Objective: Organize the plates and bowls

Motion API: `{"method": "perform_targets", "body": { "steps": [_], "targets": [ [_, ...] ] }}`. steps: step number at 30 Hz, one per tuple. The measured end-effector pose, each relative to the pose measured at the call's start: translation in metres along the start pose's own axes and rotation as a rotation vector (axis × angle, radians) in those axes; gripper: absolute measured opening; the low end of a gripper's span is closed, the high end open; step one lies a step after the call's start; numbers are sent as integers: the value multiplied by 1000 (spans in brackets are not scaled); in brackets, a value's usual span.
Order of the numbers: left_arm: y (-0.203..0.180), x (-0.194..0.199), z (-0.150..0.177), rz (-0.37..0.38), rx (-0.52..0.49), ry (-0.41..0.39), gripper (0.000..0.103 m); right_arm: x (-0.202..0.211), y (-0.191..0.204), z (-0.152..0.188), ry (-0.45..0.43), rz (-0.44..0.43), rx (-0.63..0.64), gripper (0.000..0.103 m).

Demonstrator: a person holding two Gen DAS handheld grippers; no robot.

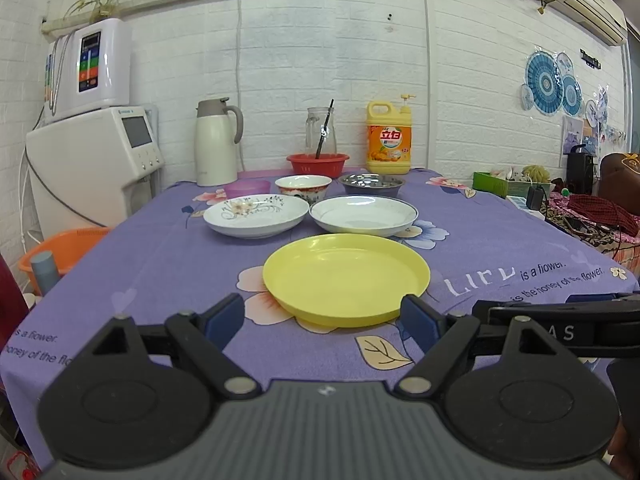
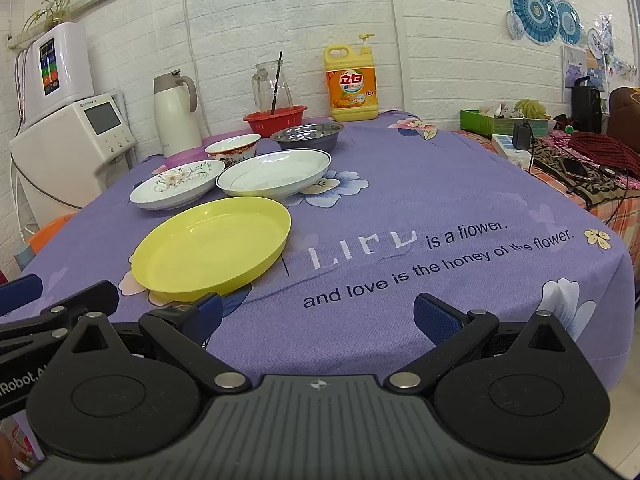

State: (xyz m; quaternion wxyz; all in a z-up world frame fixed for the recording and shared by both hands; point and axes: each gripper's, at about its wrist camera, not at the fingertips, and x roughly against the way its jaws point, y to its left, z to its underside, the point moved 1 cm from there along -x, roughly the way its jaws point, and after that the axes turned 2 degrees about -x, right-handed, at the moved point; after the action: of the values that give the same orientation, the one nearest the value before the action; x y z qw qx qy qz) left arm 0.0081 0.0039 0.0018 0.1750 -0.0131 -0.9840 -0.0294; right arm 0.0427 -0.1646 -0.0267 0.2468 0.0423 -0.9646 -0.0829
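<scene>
A yellow plastic plate lies on the purple tablecloth nearest me. Behind it sit a floral white plate and a plain white plate. Farther back stand a patterned ceramic bowl and a steel bowl. My left gripper is open and empty just in front of the yellow plate. My right gripper is open and empty, to the right of the yellow plate, over the near cloth.
At the back stand a red basket, a glass jug, a yellow detergent bottle, a white thermos and a pink cup. A cluttered side table is on the right. An orange basin sits on the floor at left.
</scene>
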Motion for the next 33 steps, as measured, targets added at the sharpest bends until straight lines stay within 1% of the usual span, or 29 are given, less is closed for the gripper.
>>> {"method": "perform_targets", "body": {
  "steps": [33],
  "targets": [
    [2, -5, 3, 4, 16, 8, 83, -5, 3, 3, 10, 7, 9, 103]
  ]
}}
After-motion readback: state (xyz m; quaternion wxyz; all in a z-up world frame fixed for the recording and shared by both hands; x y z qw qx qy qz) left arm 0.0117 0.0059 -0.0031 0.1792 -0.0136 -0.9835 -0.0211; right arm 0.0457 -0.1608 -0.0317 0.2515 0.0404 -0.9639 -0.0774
